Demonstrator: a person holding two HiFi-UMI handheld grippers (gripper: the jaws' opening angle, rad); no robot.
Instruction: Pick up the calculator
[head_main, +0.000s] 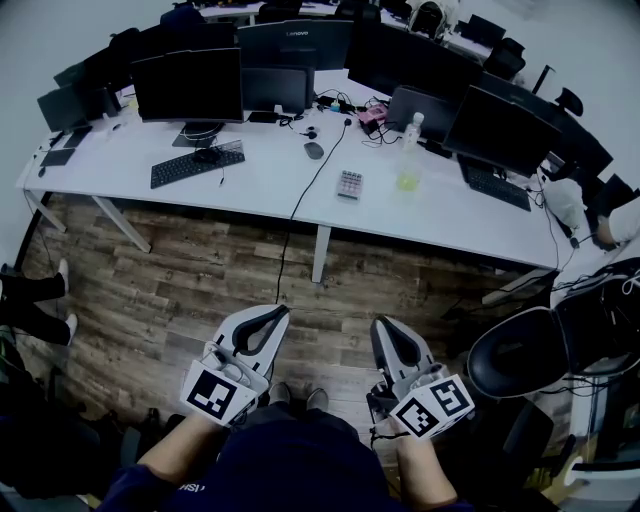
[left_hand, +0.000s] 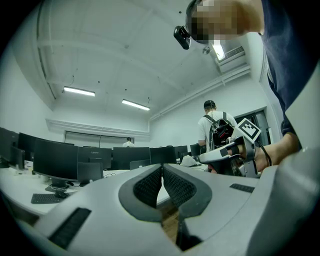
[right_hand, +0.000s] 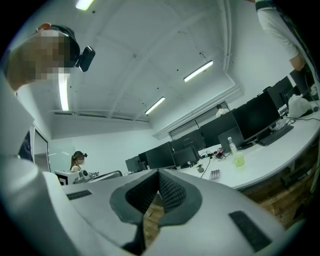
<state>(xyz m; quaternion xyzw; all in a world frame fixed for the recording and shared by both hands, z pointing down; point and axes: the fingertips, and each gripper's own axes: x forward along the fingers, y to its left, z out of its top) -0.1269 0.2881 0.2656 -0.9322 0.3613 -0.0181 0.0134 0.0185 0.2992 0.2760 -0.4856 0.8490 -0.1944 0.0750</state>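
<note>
Left tool (head_main: 272, 312): clenched, pads tip to tip, nothing between them; same in left gripper view (left_hand: 162, 166). Right tool (head_main: 384, 324): also clenched and empty, tips meeting in right gripper view (right_hand: 158, 172). Both are held low in front of the person's body, side by side but apart, over the wood-plank floor (head_main: 190, 280). Each has a marker cube at the back, next to the hand. The left gripper view also catches the right tool off to its right, with the hand on it.

Calculator (head_main: 349, 184) lies flat on the white worktop (head_main: 250, 190), close to the front edge and well apart from both tools. It sits just right of a black cable (head_main: 312, 185) that runs across the worktop and drops to the floor. A mouse (head_main: 314, 150) is behind-left of it and a clear bottle (head_main: 410, 150) to its right, neither touching. The right gripper view shows the calculator (right_hand: 214, 174) ahead, beyond the tool tips on the worktop edge.

Further out: black keyboard (head_main: 197, 163) left on the worktop, a row of dark monitors (head_main: 190, 85) along the back, and a black chair (head_main: 520, 352) at the right on the floor.
</note>
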